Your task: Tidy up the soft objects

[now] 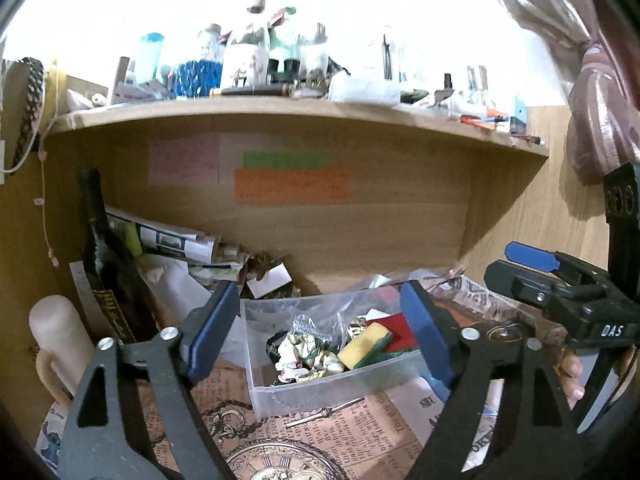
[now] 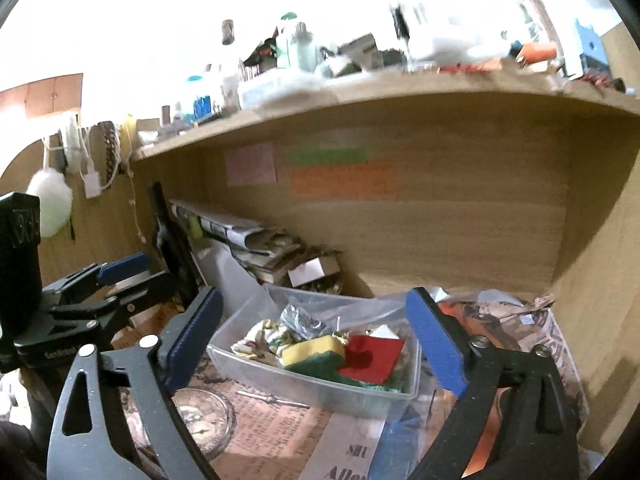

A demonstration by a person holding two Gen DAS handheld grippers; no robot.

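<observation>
A clear plastic box [image 1: 320, 390] [image 2: 320, 390] stands on the newspaper-covered desk under a wooden shelf. In it lie a yellow-and-green sponge [image 1: 366, 344] [image 2: 314, 352], a red cloth [image 1: 394, 330] [image 2: 374, 356], a crumpled patterned cloth [image 1: 306, 358] [image 2: 264, 338] and crinkled clear wrap [image 2: 302, 322]. My left gripper [image 1: 320, 324] is open and empty, its jaws either side of the box, just short of it. My right gripper [image 2: 316, 340] is open and empty, also framing the box. Each gripper shows in the other's view, the right [image 1: 532, 268] and the left [image 2: 120, 276].
A dark bottle [image 1: 104, 264] and a white mug [image 1: 60, 340] stand at the left. Rolled newspapers [image 1: 172, 240] and a small white box [image 1: 270, 280] lie behind. The shelf [image 1: 280, 114] above holds many bottles. A wooden side wall [image 2: 600, 260] is on the right.
</observation>
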